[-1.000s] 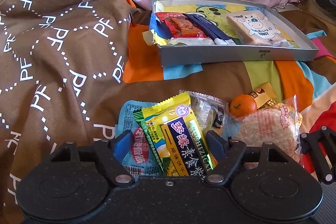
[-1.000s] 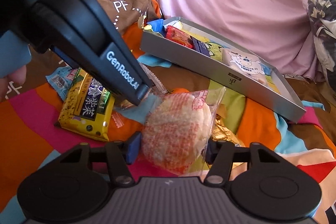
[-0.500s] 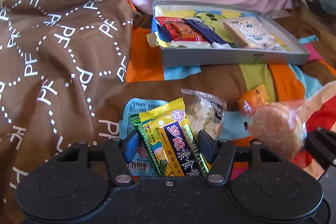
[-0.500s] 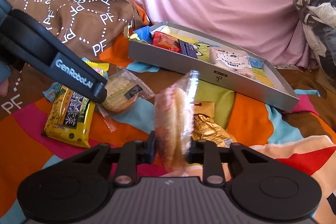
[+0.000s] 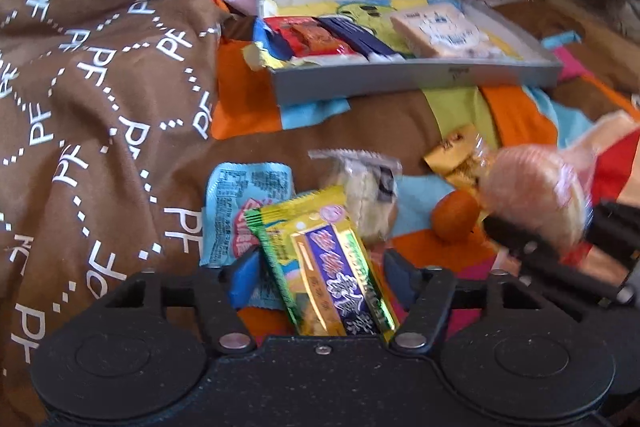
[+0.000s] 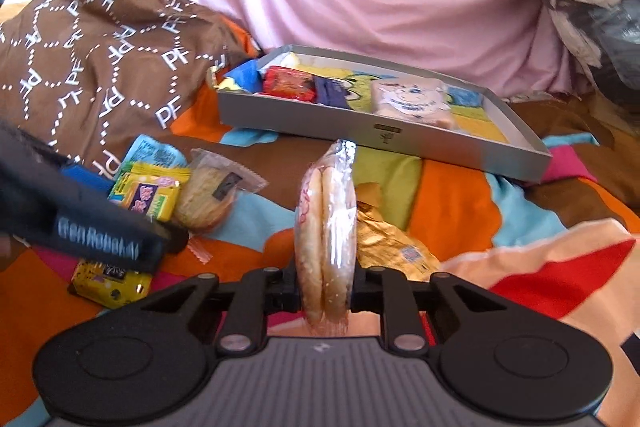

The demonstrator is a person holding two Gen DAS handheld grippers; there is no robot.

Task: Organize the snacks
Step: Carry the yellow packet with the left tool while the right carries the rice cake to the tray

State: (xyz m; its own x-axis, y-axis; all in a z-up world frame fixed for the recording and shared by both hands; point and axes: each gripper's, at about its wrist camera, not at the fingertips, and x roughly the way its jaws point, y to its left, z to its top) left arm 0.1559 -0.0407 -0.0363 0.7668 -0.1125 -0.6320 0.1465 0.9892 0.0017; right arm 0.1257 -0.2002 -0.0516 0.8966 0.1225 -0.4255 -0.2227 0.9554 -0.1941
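My right gripper (image 6: 325, 285) pinches the clear-wrapped round rice crackers (image 6: 326, 227) edgewise; light, brittle, slippery. Left gripper (image 5: 320, 273) spread around the yellow biscuit packet (image 5: 328, 263).

A patchwork bedspread (image 6: 452, 187) carries a grey tray (image 6: 384, 139) and loose snack packets (image 5: 248, 203).
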